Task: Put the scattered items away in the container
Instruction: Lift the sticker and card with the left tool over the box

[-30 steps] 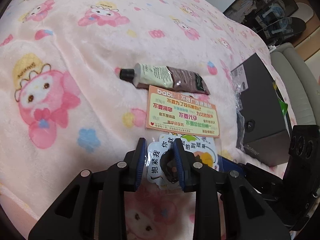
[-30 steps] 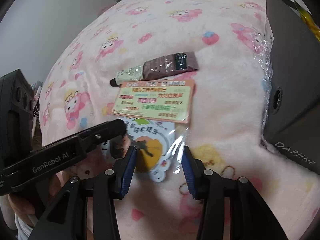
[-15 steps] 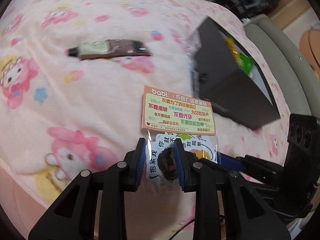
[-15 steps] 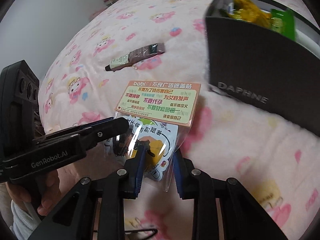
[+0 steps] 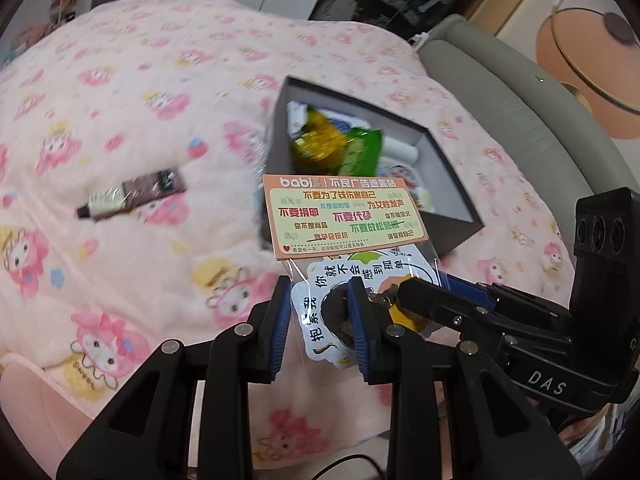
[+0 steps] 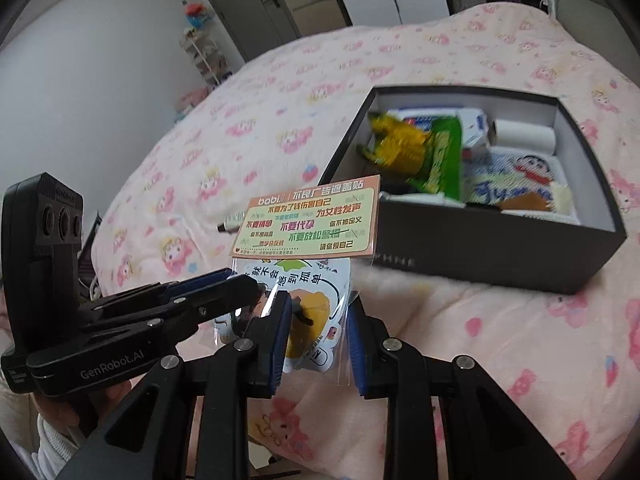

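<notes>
The step in hand looks like the carry: a clear plastic sticker packet with a peach-orange printed header card (image 5: 343, 220) is held up off the pink cartoon-print fleece blanket on the bed (image 5: 152, 92) by both tools at once. The left hand-held gripper (image 5: 320, 320) is clamped narrow on the packet's lower left part, and the right hand-held gripper (image 6: 318, 332), whose jaws have just been closing, now pinches the packet's lower right edge with the film between its blue pads. The open dark grey cardboard box with a pale lining (image 6: 500, 256) sits at about one o'clock from the packet in the right wrist view, near but not under it. Judging by that, the next move calls for bringing the packet over the box's near wall and letting both grips go together, so the limp film does not hang on one pad. The packet is flat and floppy, with white and yellow cartoon stickers below the card. The box already holds a yellow-green snack bag (image 6: 420, 152). A slim brown-and-cream tube (image 5: 132, 196) lies on the blanket at nine o'clock from the packet, well apart from the box, still to be tidied.
</notes>
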